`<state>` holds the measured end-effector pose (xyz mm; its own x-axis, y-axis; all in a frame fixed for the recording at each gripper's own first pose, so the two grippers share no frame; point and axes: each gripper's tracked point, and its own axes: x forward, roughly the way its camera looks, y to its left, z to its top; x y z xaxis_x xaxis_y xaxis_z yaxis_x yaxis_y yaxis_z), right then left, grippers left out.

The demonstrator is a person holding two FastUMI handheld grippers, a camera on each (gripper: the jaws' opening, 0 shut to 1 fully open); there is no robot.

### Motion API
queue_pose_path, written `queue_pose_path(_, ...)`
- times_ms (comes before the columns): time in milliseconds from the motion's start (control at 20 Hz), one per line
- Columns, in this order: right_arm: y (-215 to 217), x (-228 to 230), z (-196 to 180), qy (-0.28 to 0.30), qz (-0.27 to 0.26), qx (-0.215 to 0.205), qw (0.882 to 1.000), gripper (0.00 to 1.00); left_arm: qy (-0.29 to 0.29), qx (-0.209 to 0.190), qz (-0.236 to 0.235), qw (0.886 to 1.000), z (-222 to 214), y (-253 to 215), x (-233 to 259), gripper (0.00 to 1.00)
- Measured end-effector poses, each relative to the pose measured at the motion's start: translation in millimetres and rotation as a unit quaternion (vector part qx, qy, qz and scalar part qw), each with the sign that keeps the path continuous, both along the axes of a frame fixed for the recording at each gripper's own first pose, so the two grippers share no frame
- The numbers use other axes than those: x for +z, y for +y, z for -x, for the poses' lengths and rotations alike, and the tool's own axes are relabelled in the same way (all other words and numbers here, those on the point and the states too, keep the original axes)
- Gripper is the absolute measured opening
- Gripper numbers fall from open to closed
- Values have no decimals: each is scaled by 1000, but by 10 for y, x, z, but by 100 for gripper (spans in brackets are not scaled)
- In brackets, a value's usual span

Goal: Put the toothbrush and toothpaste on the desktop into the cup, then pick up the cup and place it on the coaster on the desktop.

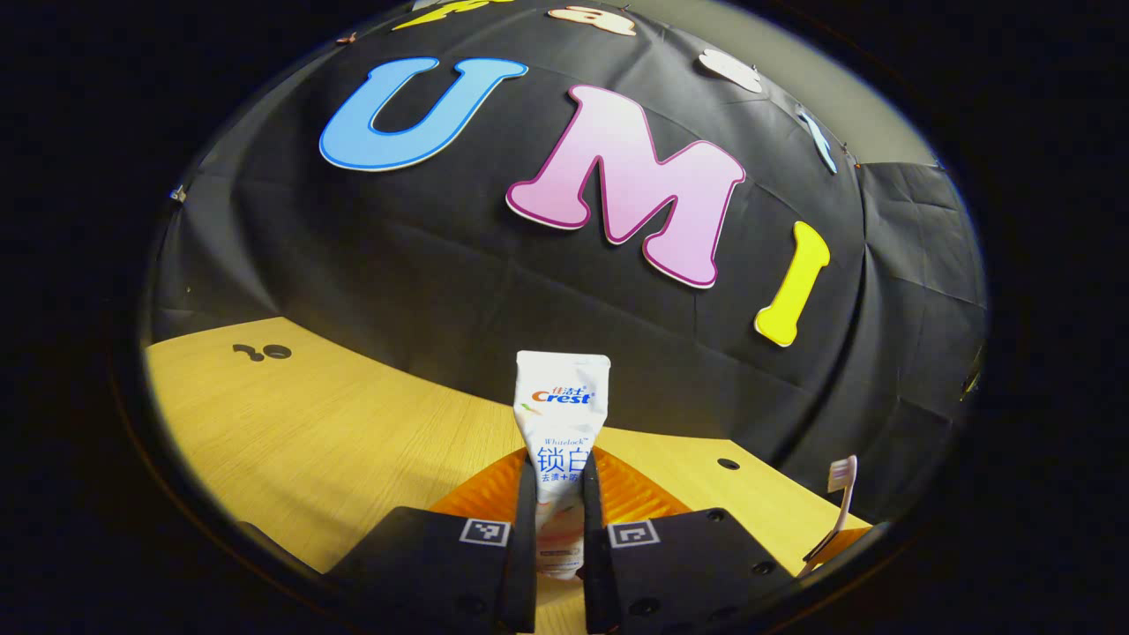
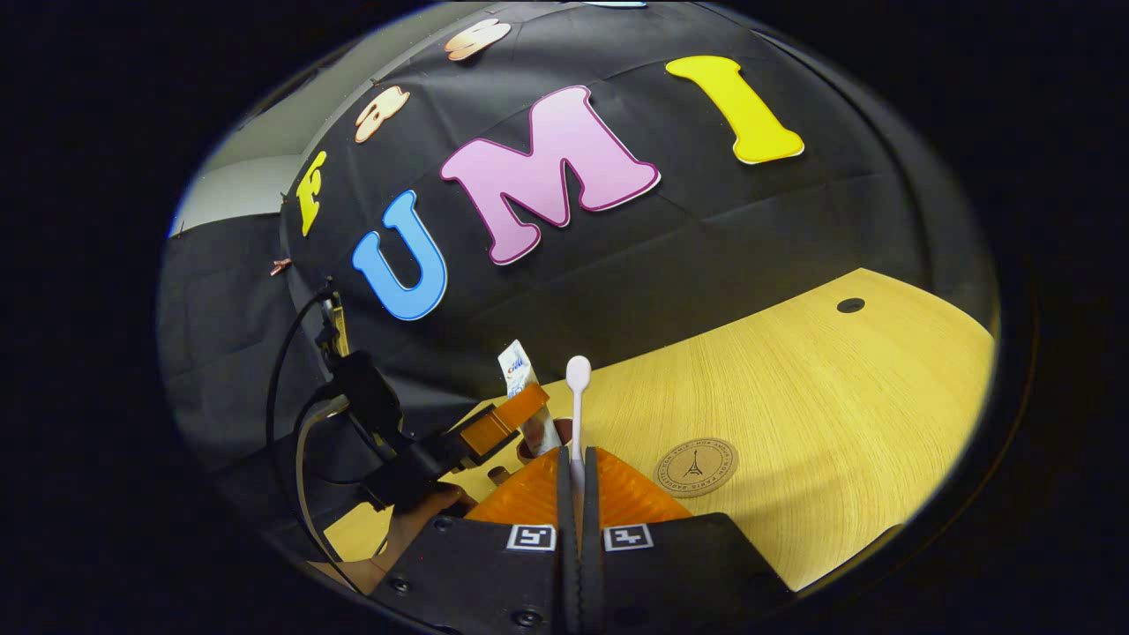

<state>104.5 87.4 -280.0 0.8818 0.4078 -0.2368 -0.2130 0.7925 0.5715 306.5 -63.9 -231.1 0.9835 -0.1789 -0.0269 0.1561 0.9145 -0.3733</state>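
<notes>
toothpaste clamped, toothbrush gripped (handle hidden)

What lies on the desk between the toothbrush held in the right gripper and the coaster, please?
In the right gripper view, only bare wooden desktop lies between the toothbrush in the right gripper and the coaster.

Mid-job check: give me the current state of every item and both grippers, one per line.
toothpaste tube: upright, clamped between the left gripper's fingers, off the desk.
toothbrush: upright, head up, clamped by the right gripper.
left gripper: shut on the tube.
right gripper: shut on the brush handle.
coaster: flat on the desk, bare.
cup: mostly hidden behind the grippers; contents unclear.
</notes>
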Motion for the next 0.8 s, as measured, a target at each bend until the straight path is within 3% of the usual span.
queue_pose_path(300,-33,68,-30,-7,-8,-12,1000,5,16,-11,11,1000,128,13,-112,35)
queue_pose_path(400,-22,120,-50,-11,-15,-17,1000,5,18,-15,17,1000,180,-2,-92,43)
queue_pose_path(450,-12,154,-69,-13,-20,-20,1000,5,16,-13,14,1000,218,17,-73,61)
queue_pose_path(500,5,190,-86,-17,-25,-24,999,5,13,-12,7,1000,255,42,-45,54)
queue_pose_path(650,98,297,-147,-28,-37,-30,998,5,22,-9,-14,1000,430,112,-65,64)
queue_pose_path(800,239,385,-283,-39,-56,-32,997,5,25,-10,-21,999,753,187,-37,67)
